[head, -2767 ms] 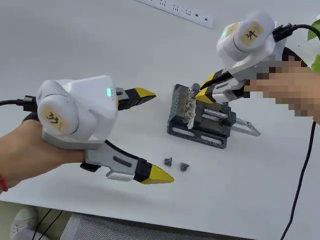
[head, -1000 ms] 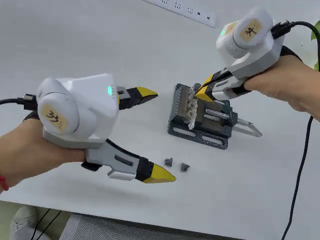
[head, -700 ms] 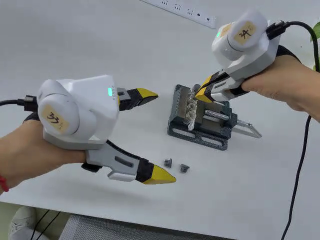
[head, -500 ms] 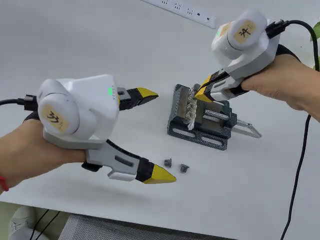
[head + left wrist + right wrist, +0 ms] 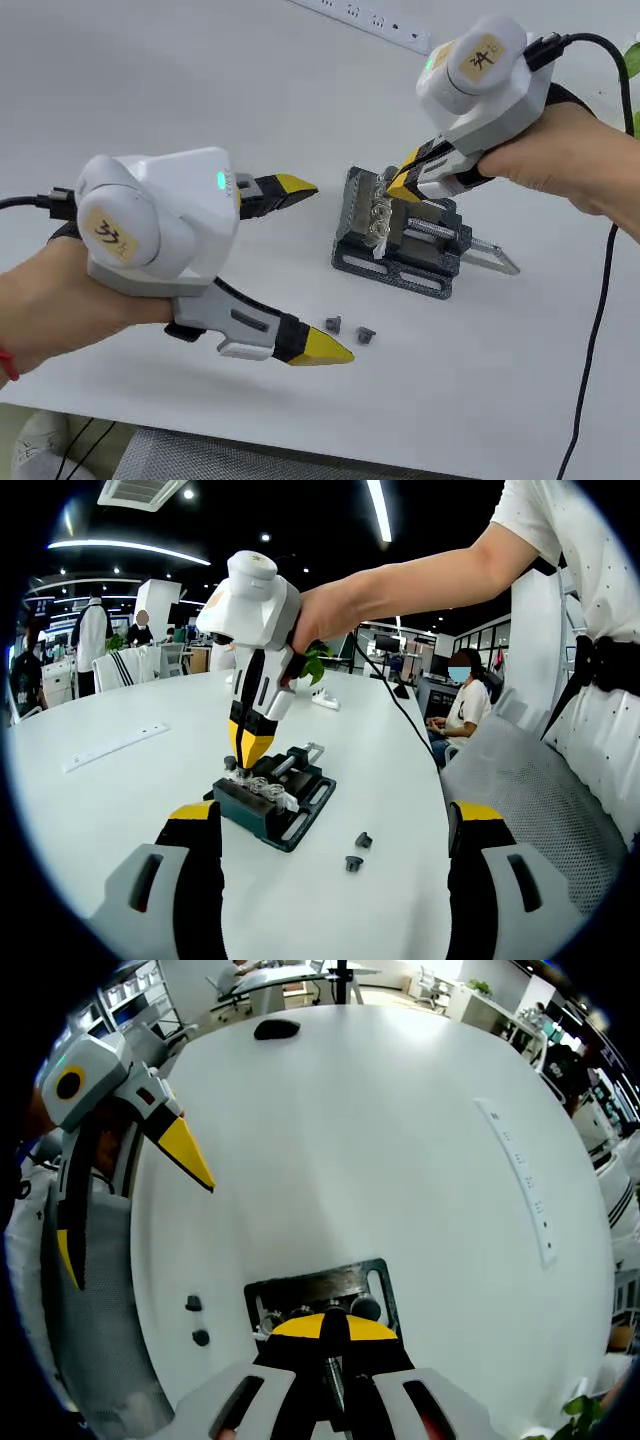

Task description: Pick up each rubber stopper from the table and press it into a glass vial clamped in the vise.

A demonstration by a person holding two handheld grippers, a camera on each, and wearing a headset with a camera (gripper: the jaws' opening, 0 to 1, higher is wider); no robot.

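Note:
A dark vise (image 5: pixel 400 262) in the middle of the white table clamps a row of small glass vials (image 5: pixel 379 215). My right gripper (image 5: pixel 398 186) hangs tip-down right over the vials, jaws shut, with nothing visible between them; from the left gripper view its tips (image 5: pixel 249 752) sit just above the vise (image 5: pixel 290 820). Two grey rubber stoppers (image 5: pixel 334 323) (image 5: pixel 366 335) lie in front of the vise. My left gripper (image 5: pixel 315 268) hovers wide open, left of the vise, its lower jaw tip close to the stoppers (image 5: pixel 362 839). The right gripper (image 5: pixel 325 1328) looks down on the vise (image 5: pixel 318 1286).
A white power strip (image 5: pixel 372 21) lies at the table's far edge. A black cable (image 5: pixel 598 350) trails down the right side. The table's near edge (image 5: pixel 300 445) runs under my left hand. People sit at desks (image 5: pixel 462 705) beyond the table.
The right gripper has lifted and tilted slightly up and to the left above the vials. The left gripper, the vise and the stoppers have stayed put.

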